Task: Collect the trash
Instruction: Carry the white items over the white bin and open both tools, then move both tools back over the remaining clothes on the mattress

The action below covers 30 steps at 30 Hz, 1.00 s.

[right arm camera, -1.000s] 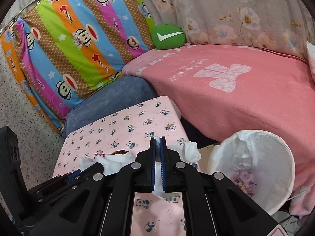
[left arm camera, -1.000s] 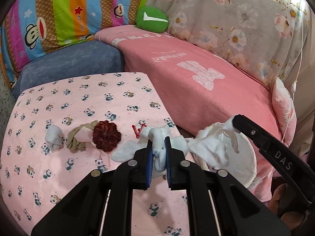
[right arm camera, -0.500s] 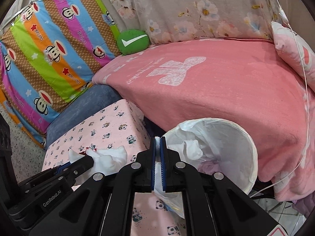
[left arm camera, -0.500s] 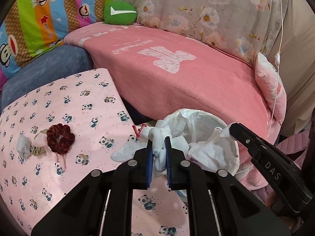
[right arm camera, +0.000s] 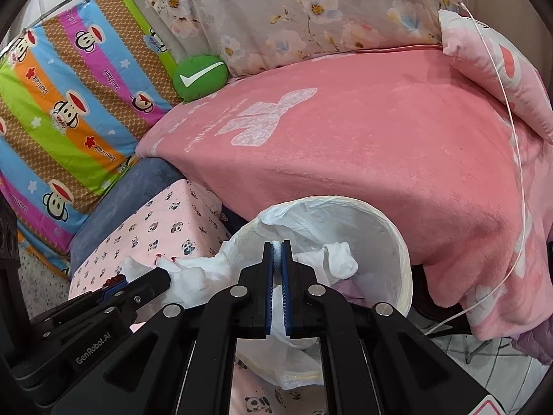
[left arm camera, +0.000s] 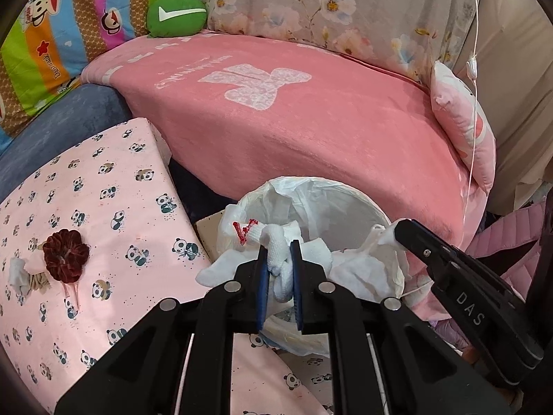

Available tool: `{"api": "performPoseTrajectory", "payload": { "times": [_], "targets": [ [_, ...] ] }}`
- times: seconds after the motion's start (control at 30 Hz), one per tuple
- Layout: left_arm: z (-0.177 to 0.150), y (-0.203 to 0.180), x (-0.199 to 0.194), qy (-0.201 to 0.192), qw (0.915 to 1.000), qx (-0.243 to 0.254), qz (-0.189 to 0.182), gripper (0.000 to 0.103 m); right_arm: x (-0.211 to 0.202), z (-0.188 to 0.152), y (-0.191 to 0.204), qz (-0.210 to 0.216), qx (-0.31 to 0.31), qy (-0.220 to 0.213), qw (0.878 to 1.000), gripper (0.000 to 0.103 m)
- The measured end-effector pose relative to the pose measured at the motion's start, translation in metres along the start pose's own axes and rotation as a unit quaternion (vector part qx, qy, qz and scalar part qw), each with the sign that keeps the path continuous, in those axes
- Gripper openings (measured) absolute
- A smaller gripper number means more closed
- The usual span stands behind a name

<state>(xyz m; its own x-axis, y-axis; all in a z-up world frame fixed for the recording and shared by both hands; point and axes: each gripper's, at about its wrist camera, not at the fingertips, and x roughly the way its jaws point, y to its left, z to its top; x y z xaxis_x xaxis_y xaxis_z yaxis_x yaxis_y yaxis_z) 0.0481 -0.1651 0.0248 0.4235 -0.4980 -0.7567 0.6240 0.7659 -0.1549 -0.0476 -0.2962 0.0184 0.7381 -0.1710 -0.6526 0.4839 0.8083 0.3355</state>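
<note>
White plastic lines the trash bin, which stands at the foot of the pink blanket and just beside the panda-print desk. Some pale crumpled waste already lies at its bottom in the right wrist view, so part of the collecting looks done.

Both claws hang over the bin's mouth, each clenched on something white. The left claw grips a white knotted cloth with a red mark at its tip; in the left wrist view it sits over the bin's rim at about 8 o'clock. The right claw pinches a white crumpled tissue whose loose end hangs over the bin opening, toward 3 o'clock of the claw. Neither piece is dropped yet, so I judge the release to be the step in hand.

Left on the desk, toward 9 o'clock in the left wrist view, are a dark red scrunchie, touching it a beige scrap, and a small white wad. Whether the scrunchie counts as trash I cannot tell.
</note>
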Motion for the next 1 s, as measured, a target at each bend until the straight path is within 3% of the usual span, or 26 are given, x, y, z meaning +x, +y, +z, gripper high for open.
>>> {"api": "performPoseTrajectory", "payload": {
  "times": [0.2, 0.23, 0.33, 0.4, 0.8, 1.0],
  "targets": [
    [0.003, -0.003, 0.008, 0.006, 0.9999, -0.006, -0.007, 0.013, 0.004, 0.001, -0.006, -0.004, 0.004, 0.003, 1.000, 0.007],
    [0.004, -0.003, 0.008, 0.006, 0.9999, -0.007, -0.006, 0.020, 0.005, 0.001, -0.007, -0.004, 0.004, 0.004, 1.000, 0.008],
    [0.004, -0.001, 0.006, -0.005, 0.9999, -0.012, 0.004, 0.062, 0.005, 0.001, -0.006, -0.008, 0.006, 0.002, 1.000, 0.012],
    [0.004, 0.000, 0.001, -0.023, 0.9996, -0.011, 0.016, 0.073, 0.006, 0.001, -0.005, -0.012, 0.005, 0.001, 1.000, 0.012],
    [-0.001, 0.020, -0.006, -0.027, 0.9986, -0.029, 0.035, 0.074, 0.004, -0.004, 0.006, -0.019, -0.005, 0.000, 1.000, 0.028],
    [-0.007, 0.034, -0.012, -0.031, 0.9978, -0.044, 0.040, 0.074, 0.006, -0.007, 0.014, -0.016, -0.016, 0.004, 1.000, 0.029]
  ]
}}
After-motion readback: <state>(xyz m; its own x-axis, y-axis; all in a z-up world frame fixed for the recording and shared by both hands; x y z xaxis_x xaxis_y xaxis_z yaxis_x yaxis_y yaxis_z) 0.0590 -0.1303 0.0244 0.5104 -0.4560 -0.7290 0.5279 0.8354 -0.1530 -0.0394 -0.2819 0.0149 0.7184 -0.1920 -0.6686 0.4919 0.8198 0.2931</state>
